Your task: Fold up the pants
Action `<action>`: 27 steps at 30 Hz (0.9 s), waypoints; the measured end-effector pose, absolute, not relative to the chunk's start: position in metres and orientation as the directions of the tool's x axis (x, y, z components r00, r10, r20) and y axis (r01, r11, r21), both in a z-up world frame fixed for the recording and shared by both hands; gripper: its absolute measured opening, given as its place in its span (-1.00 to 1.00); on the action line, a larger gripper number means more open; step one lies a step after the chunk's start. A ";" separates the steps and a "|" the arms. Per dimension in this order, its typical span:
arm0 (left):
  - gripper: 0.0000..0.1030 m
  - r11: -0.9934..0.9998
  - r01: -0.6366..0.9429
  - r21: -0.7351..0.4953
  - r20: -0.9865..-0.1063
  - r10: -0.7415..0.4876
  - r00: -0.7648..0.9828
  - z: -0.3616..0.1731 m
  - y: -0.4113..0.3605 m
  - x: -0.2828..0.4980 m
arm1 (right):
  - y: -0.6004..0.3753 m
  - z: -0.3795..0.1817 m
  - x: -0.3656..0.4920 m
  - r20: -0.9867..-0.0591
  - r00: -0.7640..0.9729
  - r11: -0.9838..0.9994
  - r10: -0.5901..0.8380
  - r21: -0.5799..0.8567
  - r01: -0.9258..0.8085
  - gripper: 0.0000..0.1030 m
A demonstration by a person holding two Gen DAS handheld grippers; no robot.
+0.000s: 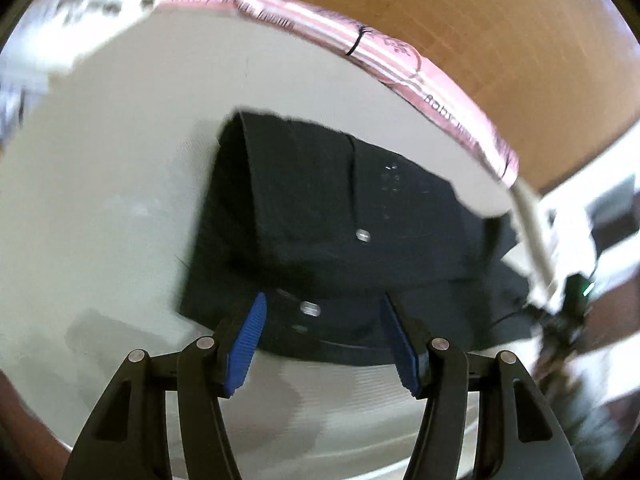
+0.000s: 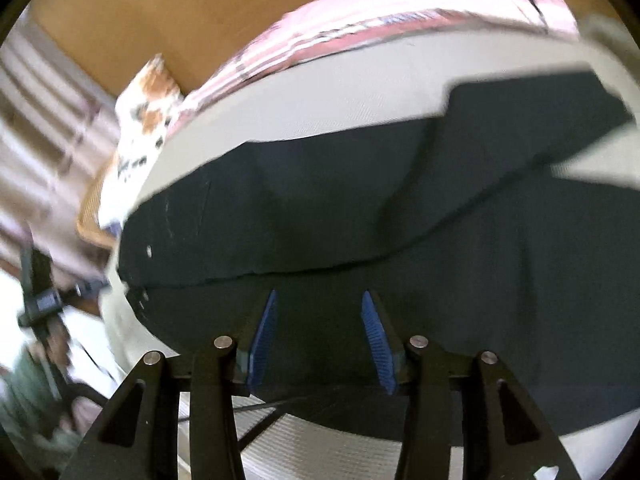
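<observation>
Pants (image 1: 320, 220) are seen part-folded on the grey bed (image 1: 100, 200), reaching its far corner. Left gripper (image 1: 322, 316) and right gripper (image 2: 318, 312) are held with jaws spread over the near hem.

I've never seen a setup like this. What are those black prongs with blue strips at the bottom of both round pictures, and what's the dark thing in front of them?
Each picture comes from a fisheye camera mounted on a hand-held gripper, looking forward along its two fingers; a person holds one in each hand. The blue strips are ridged pads on the jaws. One view belongs to the left gripper, the other to the right gripper. Both stand open, holding nothing. The dark thing is a pair of black pants, partly folded, with metal buttons showing, lying on a pale sheet. A pink blanket runs along its far edge.
</observation>
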State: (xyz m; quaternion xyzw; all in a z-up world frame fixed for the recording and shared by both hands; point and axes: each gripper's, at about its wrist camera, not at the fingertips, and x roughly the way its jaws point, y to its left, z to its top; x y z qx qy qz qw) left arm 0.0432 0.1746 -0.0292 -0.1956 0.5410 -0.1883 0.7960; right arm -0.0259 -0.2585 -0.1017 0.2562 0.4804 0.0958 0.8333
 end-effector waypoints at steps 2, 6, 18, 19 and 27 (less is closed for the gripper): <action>0.16 0.821 0.025 -0.570 -0.767 -0.543 0.341 -0.039 0.168 0.044 | -0.264 -0.108 -0.028 -0.746 0.531 0.834 0.403 0.538 0.123 -0.17; 0.16 0.810 -0.065 -0.583 -0.772 -0.527 0.356 -0.058 0.157 0.051 | -0.279 -0.120 -0.028 -0.719 0.557 0.780 0.416 0.597 0.189 -0.17; -0.01 0.786 -0.198 -0.586 -0.771 -0.465 0.435 -0.088 0.160 0.072 | -0.309 -0.150 0.010 -0.641 0.636 0.647 0.430 0.710 0.278 -0.18; -0.08 0.787 -0.199 -0.583 -0.772 -0.462 0.436 -0.089 0.159 0.073 | -0.312 -0.150 0.014 -0.637 0.643 0.638 0.425 0.715 0.285 -0.18; -0.41 0.795 -0.203 -0.572 -0.782 -0.454 0.426 -0.086 0.163 0.078 | -0.333 -0.148 0.028 -0.614 0.677 0.592 0.405 0.741 0.317 -0.69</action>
